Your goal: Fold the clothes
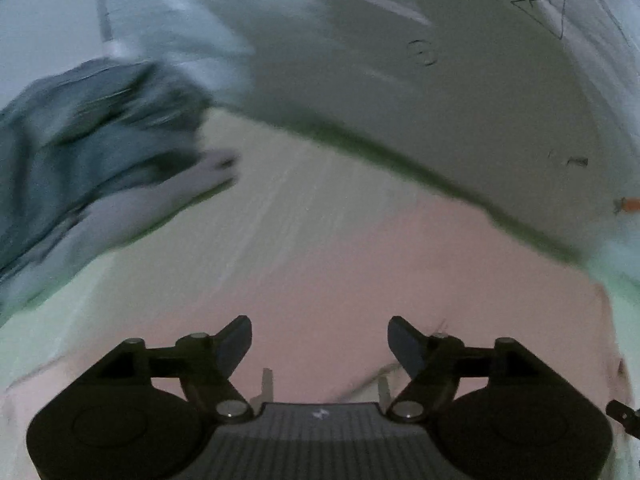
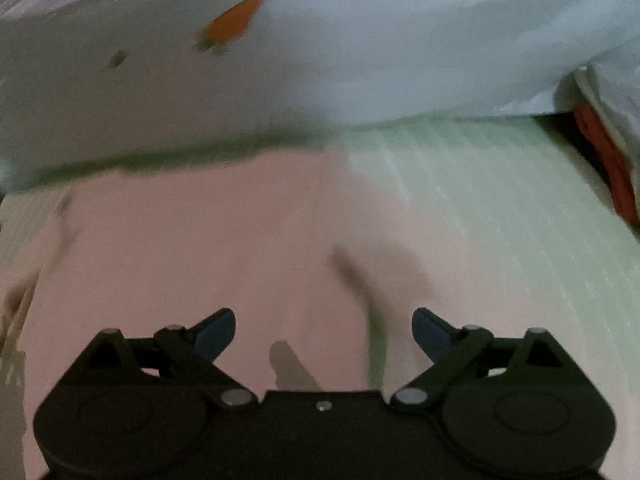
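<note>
A pale green ribbed surface (image 2: 480, 200) is carrying everything — a pink garment (image 2: 200, 248) is lying flat across its near part. Farther off, to the left, a crumpled grey-blue cloth (image 1: 88, 128) is sitting on it, blurred. Along the far edge a white sheet (image 2: 360, 60) is running.

garment (image 1: 320, 272) lies flat on the table (image 1: 48, 320), under both grippers | bunched clothes pile (image 1: 88, 148) on the table, far left in the left wrist view | sheet (image 2: 360, 60) behind the garment | bare table (image 2: 500, 208) right of the garment
</note>
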Demonstrator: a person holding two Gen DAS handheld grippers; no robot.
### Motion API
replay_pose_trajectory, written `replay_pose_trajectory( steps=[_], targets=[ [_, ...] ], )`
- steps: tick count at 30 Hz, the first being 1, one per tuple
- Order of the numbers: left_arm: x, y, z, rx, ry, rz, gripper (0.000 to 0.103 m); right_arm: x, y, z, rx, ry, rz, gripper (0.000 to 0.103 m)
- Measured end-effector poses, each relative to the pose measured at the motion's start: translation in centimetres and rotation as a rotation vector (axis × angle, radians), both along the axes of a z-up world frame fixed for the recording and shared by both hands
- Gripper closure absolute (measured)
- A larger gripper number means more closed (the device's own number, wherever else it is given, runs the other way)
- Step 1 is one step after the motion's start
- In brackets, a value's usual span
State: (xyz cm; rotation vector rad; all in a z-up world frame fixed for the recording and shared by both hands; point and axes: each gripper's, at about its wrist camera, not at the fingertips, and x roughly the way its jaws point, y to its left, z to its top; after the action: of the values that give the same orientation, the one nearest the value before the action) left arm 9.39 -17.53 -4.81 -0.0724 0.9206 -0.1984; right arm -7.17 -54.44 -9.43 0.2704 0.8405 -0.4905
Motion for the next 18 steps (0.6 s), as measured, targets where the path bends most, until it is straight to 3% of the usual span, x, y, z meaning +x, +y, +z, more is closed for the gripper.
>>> replay_pose_trajectory(
  steps=[7,12,18],
  targets=[
    [-5.0,6.9,-1.8,-0.004,0.038,0.088,0.023,-5.9,6.7,-1.8,0.025,0.086,0.048,0.001],
    [-5.6,11.0,-2.9,0.017,0.072,0.13,0.023,-7.6,9.5,-2.0,0.003,0.135,0.035,0.001],
    [-4.5,15.2,-3.7,0.035,0.088,0.166,0.022,-9.8,12.2,-2.1,0.019,0.137,-0.071,0.0]
  ],
)
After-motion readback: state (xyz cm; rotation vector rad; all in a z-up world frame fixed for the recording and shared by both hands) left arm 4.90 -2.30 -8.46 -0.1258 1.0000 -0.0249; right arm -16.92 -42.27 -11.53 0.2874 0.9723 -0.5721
